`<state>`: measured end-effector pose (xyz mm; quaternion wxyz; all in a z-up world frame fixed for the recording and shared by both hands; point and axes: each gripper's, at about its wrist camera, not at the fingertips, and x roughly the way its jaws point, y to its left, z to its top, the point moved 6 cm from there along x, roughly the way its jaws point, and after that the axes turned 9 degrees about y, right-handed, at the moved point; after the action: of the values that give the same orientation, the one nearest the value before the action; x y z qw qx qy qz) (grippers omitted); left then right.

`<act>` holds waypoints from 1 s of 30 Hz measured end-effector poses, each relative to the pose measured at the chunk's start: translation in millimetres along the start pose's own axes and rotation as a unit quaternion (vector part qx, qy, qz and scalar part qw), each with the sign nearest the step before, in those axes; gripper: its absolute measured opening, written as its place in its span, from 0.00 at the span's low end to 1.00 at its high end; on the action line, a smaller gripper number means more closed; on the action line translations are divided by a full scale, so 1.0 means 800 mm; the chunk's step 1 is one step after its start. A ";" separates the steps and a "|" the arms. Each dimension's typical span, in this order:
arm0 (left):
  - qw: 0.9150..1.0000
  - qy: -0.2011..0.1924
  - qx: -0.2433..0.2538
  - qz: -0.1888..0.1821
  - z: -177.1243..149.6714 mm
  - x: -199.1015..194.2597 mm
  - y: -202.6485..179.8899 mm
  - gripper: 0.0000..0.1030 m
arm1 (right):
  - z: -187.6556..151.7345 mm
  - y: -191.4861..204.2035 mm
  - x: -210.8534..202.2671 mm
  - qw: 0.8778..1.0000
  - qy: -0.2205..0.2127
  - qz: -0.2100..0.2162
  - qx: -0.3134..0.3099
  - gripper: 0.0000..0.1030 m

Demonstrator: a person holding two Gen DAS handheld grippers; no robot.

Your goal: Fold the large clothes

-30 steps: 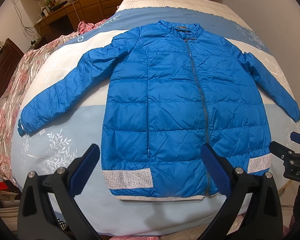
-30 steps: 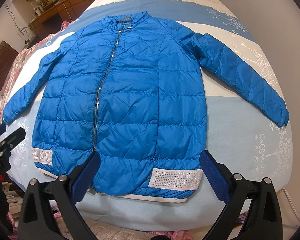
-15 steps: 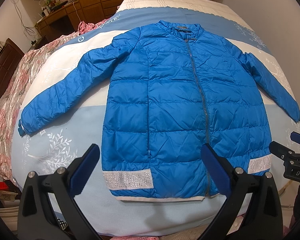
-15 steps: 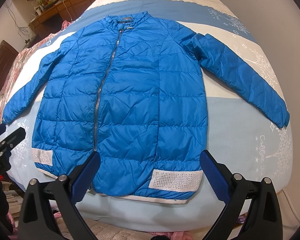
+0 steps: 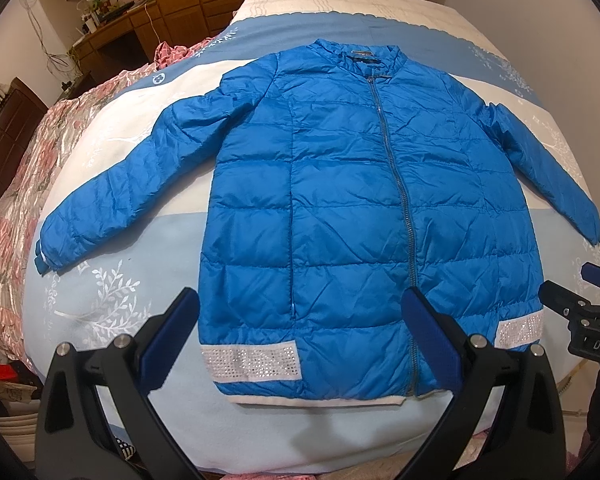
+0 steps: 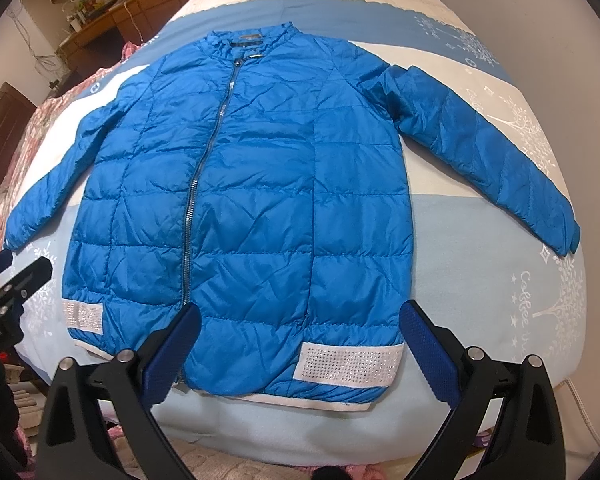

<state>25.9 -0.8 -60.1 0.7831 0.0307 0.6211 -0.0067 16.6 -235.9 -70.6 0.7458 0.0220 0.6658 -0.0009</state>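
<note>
Both claws gape above the blue jacket (image 5: 340,208); blanket (image 6: 480,300) reads "Coffee".

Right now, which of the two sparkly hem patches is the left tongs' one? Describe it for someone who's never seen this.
On the bed lies a blue quilted puffer jacket, zipped and flat, collar away from the camera. Along its bottom hem are two white rhinestone-studded bands; the one meant sits between the open left tongs. Its twin is at the opposite hem corner, near the right tongs.

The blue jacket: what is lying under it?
The blue jacket lies flat on a bed cover with light blue and white bands. The cover directly beneath the jacket is hidden.
</note>
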 end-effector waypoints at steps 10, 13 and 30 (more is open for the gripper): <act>0.999 0.018 0.008 -0.045 0.054 0.038 -0.055 0.97 | 0.014 -0.107 0.022 0.997 -0.008 0.022 0.078 0.96; 0.998 0.000 0.040 -0.044 0.087 0.044 -0.096 0.97 | 0.015 -0.189 0.025 0.989 -0.031 0.026 0.140 0.96; 0.985 0.002 0.130 -0.115 0.262 0.115 -0.382 0.97 | 0.018 -0.558 0.088 0.925 -0.039 0.131 0.353 0.95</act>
<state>235.6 -314.9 -114.6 0.7652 0.0603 0.6159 -0.1777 25.3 -680.6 -152.7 0.7084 0.3710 0.5841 -0.1392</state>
